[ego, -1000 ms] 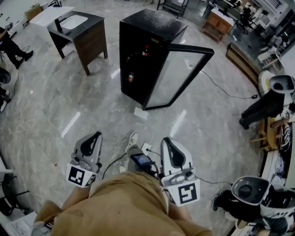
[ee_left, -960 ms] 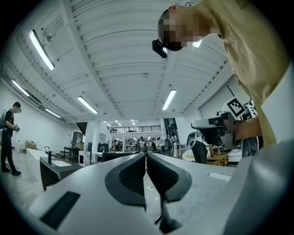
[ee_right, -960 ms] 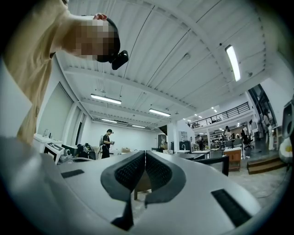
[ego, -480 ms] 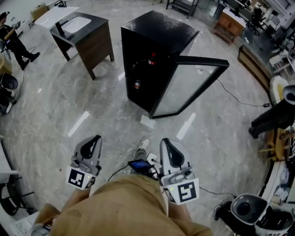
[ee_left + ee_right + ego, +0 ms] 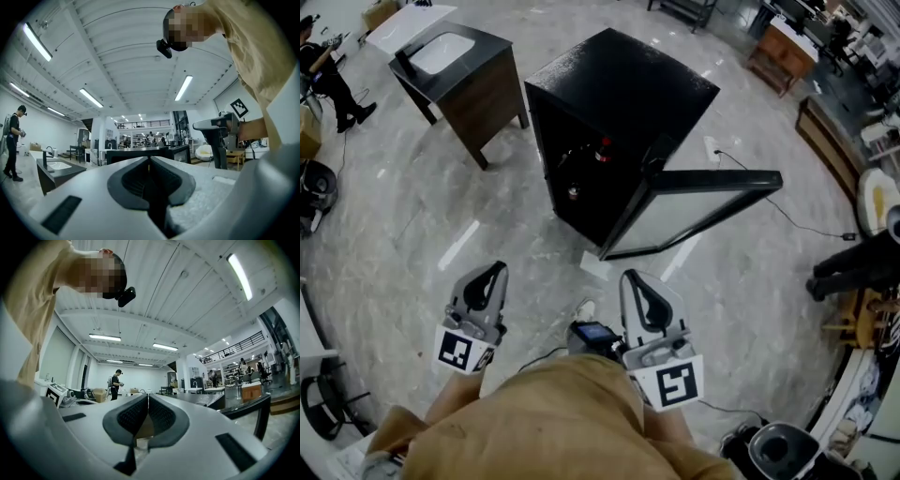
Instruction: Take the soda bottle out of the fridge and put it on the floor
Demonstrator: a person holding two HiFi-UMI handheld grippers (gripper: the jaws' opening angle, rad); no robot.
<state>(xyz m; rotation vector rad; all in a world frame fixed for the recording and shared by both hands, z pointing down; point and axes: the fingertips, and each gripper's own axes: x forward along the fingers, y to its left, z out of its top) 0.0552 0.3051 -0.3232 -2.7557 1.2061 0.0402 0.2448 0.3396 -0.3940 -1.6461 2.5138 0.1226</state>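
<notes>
Currently left gripper [image 5: 492, 274] and right gripper [image 5: 632, 279] both closed, nothing held. Soda bottle [image 5: 603, 148], red cap showing, high inside open fridge [image 5: 623, 84], well apart from both. Likely heavy if full, smooth, possibly slick; grasp mid-body, below cap.

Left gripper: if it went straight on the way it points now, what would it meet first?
Most likely the black fridge: in the left gripper view it stands directly behind the shut claw of the left gripper, with only bare floor between in the head view. How far away is unclear.
</notes>
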